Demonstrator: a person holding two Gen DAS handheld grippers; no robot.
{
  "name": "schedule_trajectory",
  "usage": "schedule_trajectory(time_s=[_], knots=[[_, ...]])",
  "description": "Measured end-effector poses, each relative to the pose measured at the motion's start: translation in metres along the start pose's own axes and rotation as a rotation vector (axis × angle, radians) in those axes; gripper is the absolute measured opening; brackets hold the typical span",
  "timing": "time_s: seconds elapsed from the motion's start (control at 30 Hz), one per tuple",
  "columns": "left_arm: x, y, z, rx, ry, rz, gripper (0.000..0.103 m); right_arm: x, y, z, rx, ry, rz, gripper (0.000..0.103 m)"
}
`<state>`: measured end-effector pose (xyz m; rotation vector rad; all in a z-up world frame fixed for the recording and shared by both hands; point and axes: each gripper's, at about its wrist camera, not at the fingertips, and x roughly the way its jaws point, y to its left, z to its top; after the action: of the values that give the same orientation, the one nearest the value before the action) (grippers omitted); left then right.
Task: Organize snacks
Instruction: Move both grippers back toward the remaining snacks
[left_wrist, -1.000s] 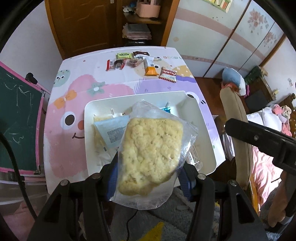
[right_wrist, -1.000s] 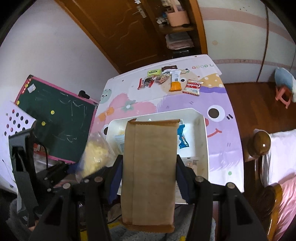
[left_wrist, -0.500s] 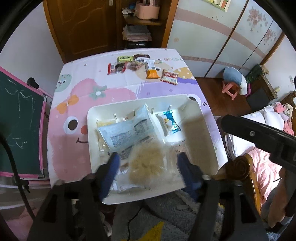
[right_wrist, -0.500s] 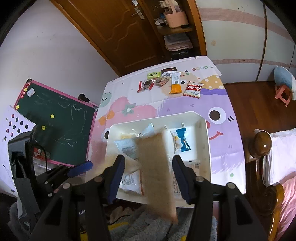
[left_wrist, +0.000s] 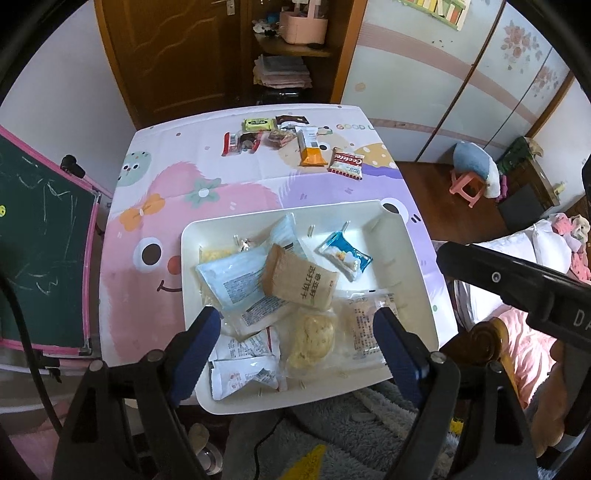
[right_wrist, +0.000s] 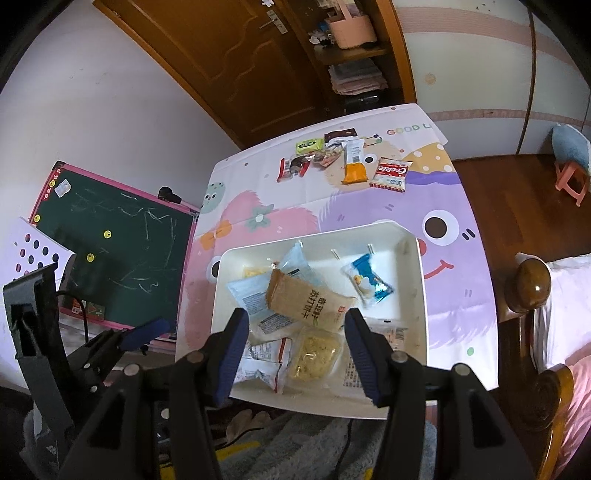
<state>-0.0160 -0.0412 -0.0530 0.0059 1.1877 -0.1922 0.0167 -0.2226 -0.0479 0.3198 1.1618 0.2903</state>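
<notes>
Now both claws are hanging empty over the near edge of the white tray (left_wrist: 413, 258), which is sitting on the cartoon-print bench (left_wrist: 229, 192). The left claw (left_wrist: 299, 332) is standing wide apart — its jaws have just been opening, and nothing is caught between them. The right claw (right_wrist: 295, 347) is also parted, its blue pads gripping nothing.

Inside the tray, the clear bag of yellow crisp (left_wrist: 312, 338) is lying near the front rim, and the brown paper packet (left_wrist: 301, 280) is resting tilted across a pale blue packet (left_wrist: 229, 277). A small blue-and-white sweet wrapper (left_wrist: 345, 256) is lying apart toward the right wall, and two white packets (left_wrist: 245, 360) are sitting at the front left corner.

Further back on the bench — well apart from the tray — a cluster of loose snacks is waiting: a red-and-white biscuit pack (left_wrist: 346, 163), an orange packet (left_wrist: 312, 147) and a green packet (left_wrist: 258, 123).
</notes>
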Motion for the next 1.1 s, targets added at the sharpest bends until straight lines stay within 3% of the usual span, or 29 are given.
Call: schedule_trajectory(time_s=[0.57, 0.87, 1.1], knots=[[0.013, -0.035, 0.021, 0.098, 0.025, -0.002, 0.084, -0.012, -0.029, -0.001, 0.076, -0.027, -0.015, 0.054], [0.02, -0.065, 0.042, 0.196, 0.023, -0.006, 0.084, -0.022, -0.06, 0.001, 0.168, -0.071, -0.024, 0.054], [0.03, -0.071, 0.066, 0.202, 0.034, -0.009, 0.084, -0.02, -0.076, 0.007, 0.215, -0.082, -0.037, 0.054]])
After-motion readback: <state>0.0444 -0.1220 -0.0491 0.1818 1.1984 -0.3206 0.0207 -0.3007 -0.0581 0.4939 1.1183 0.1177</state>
